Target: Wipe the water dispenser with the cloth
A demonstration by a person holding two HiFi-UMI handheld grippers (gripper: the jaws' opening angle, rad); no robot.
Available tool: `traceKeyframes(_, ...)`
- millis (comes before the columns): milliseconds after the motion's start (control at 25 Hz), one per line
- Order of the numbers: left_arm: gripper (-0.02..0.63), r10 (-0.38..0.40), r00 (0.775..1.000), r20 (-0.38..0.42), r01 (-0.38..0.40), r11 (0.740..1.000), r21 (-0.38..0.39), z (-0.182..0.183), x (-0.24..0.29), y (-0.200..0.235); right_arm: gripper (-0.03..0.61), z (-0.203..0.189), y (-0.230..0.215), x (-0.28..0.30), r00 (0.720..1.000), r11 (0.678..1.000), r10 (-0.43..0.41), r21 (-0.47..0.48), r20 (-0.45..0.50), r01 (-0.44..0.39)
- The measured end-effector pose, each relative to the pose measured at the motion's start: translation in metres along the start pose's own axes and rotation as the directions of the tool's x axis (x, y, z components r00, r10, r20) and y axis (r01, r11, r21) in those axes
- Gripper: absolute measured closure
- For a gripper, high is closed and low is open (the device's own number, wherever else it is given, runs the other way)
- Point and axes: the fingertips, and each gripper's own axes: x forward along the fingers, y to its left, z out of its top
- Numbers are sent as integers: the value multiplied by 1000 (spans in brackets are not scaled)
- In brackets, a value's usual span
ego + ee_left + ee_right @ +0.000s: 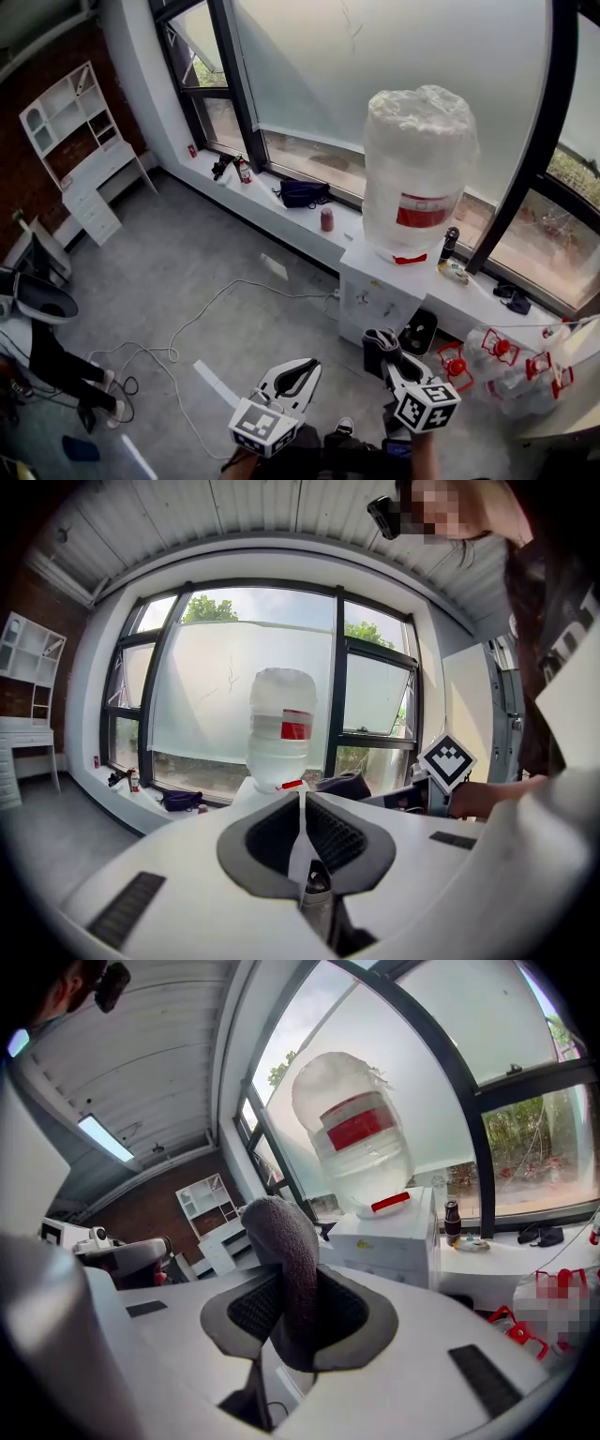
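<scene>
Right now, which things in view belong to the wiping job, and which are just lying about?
Job:
- cloth, clamped in the right gripper's jaws
- water dispenser, with the bottle on top

Lying about:
- dark bag and small red container on the sill
- spare bottles and white cable on the floor
- white shelf unit
- left gripper: jaws together, empty

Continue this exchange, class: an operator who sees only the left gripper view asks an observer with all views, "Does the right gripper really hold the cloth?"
Observer: Yes. The right gripper has its jaws shut on the cloth, which sticks up past them.
Operator: Anything on the floor near the dispenser?
Observer: A white cable trails across the floor left of the dispenser.
Operator: And to its right?
Observer: Clear bottles with red handles lie there.
</scene>
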Motion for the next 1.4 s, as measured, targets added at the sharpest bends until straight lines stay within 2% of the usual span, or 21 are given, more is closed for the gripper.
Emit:
traceKeyframes(240,594,-10,1000,-15,10,1000,-9,1,15,26,477,6,0,27,1000,1000,-11,22,-11,11)
traceKeyframes(520,594,-112,994,-15,112,993,19,10,41,62,477,35,-8,68,995,994,-89,67,40,87)
traceKeyframes(840,594,-215,976,-24,216,976,42,16,70,107,478,53,-19,158,993,981,-121,155,7,119)
traceKeyframes(1040,594,-223,974,-35,225,973,45,13,78,143,478,75,-29,222,985,972,-175,162,11,171)
traceKeyframes(1240,594,-216,976,-38,218,974,56,18,79,174,479,79,-49,283,977,945,-213,248,-22,211)
traceKeyframes(1400,594,-205,978,-49,207,977,47,19,73,192,479,63,-65,313,974,897,-216,379,-71,227)
